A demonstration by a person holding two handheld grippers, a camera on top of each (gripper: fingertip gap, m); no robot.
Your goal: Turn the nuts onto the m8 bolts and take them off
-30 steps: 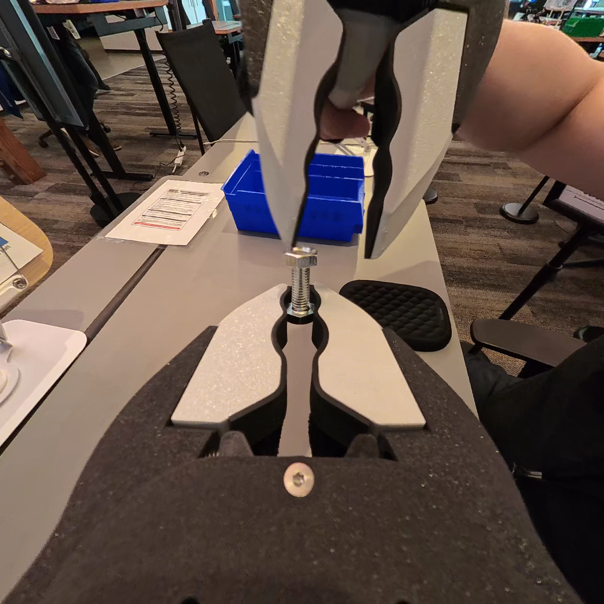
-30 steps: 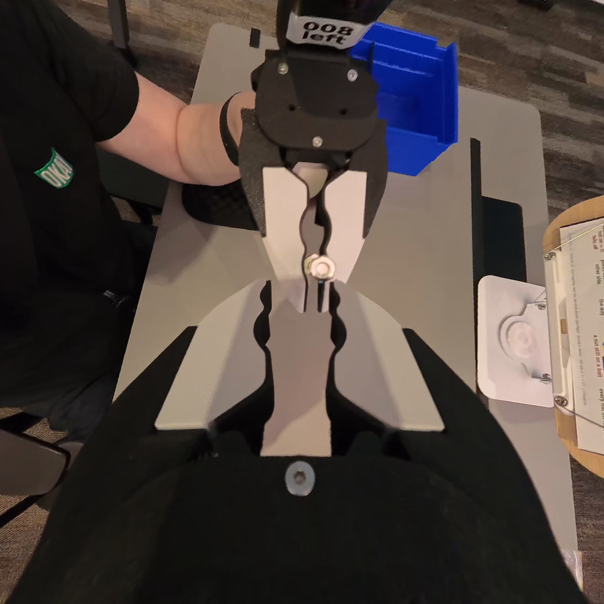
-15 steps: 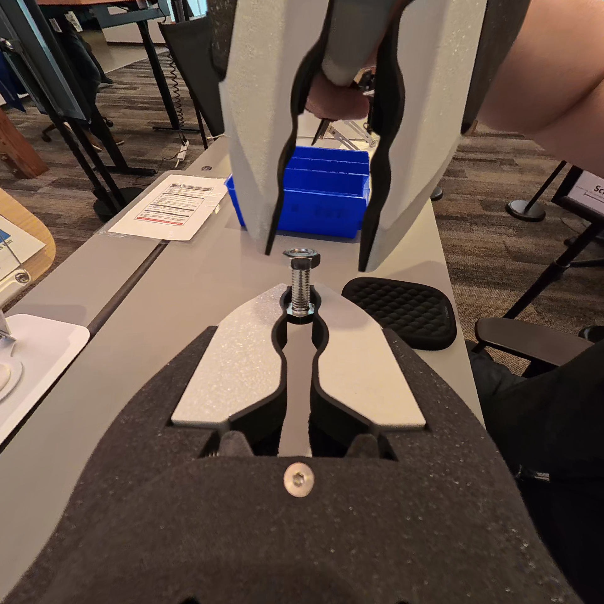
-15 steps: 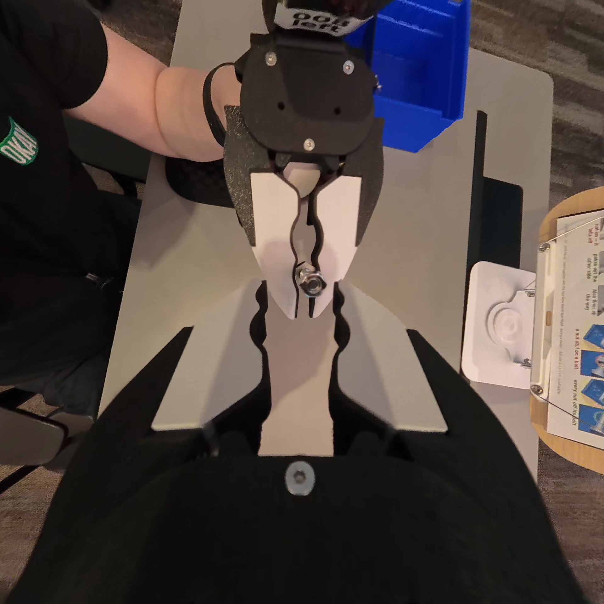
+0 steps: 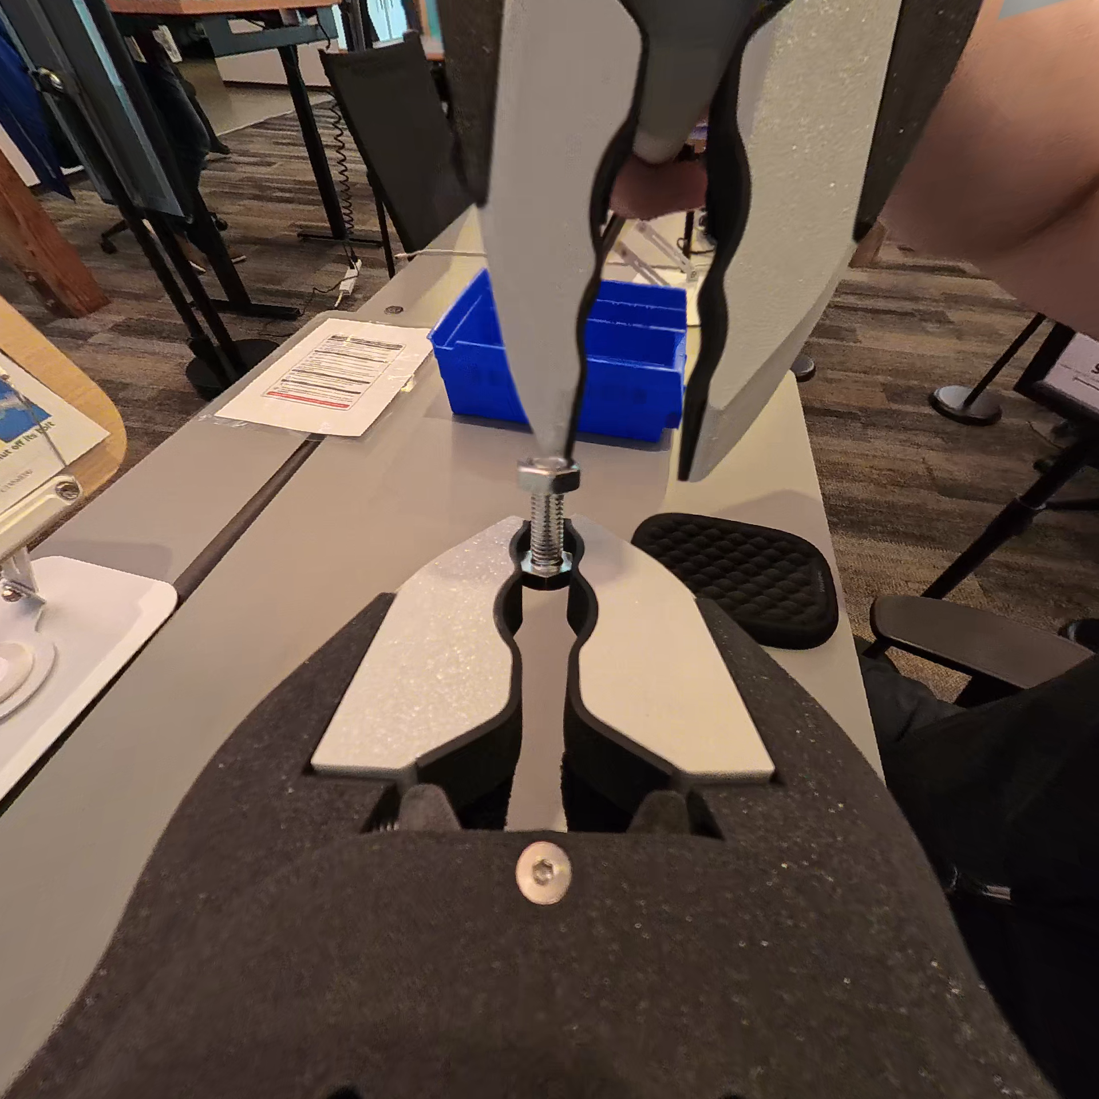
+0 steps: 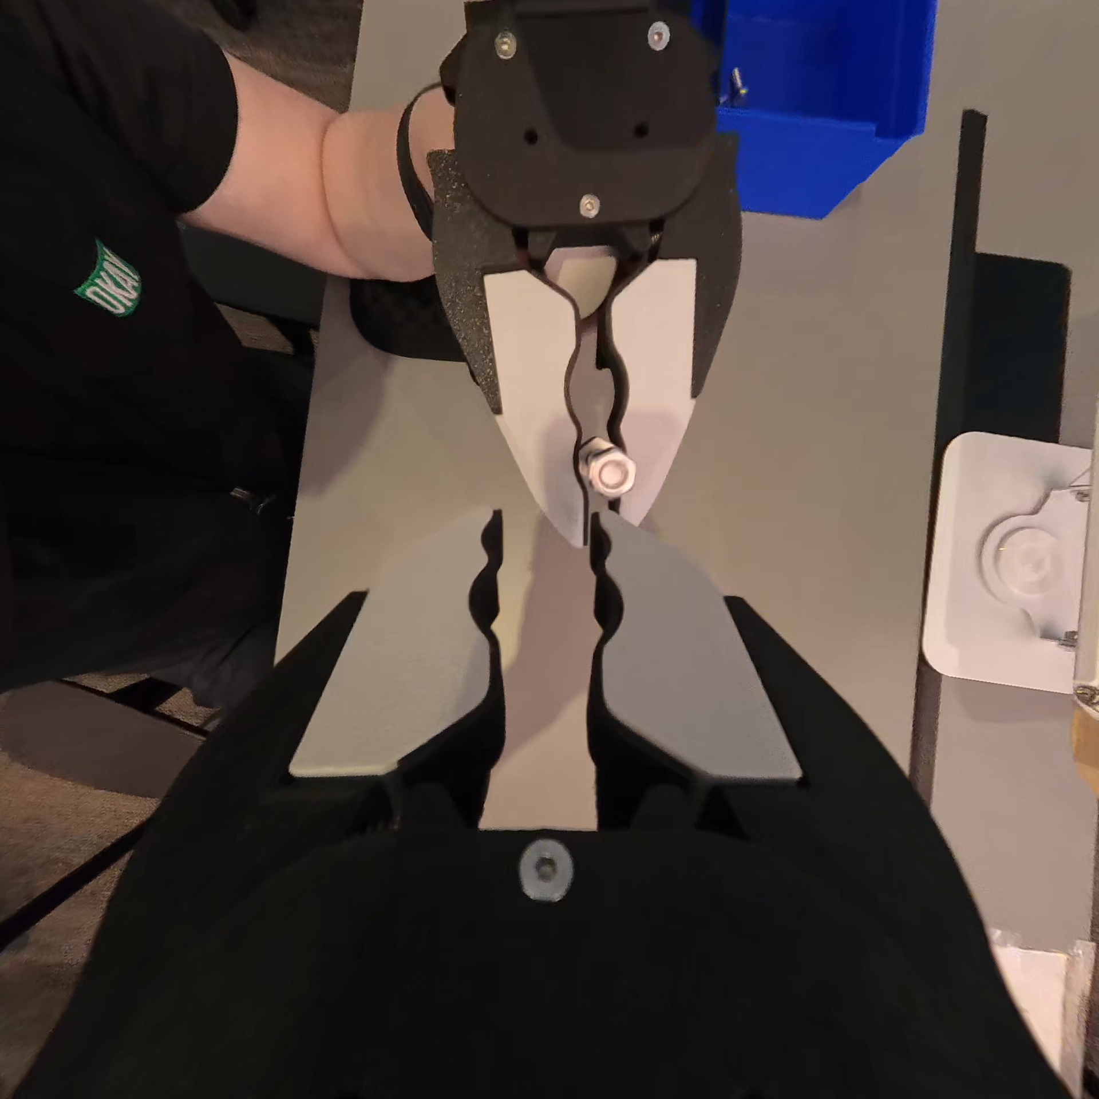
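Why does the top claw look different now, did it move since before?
Yes. Against the blue bin, the right gripper slid left, so its left fingertip now touches the nut atop the bolt.

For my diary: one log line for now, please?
left gripper shut on bolt | nut atop bolt | right gripper open, fingertip at nut

So the left gripper point(image 5: 544, 556) is clamped on the hex head of a shiny threaded steel bolt point(image 5: 545, 535), holding it upright over the grey table point(image 5: 333, 535). A steel hex nut point(image 5: 548, 474) sits at the bolt's top. The right gripper point(image 5: 624, 452) hangs above, spread wide, one fingertip touching the nut. Blue plastic bin point(image 5: 624, 369) near the table's far edge.
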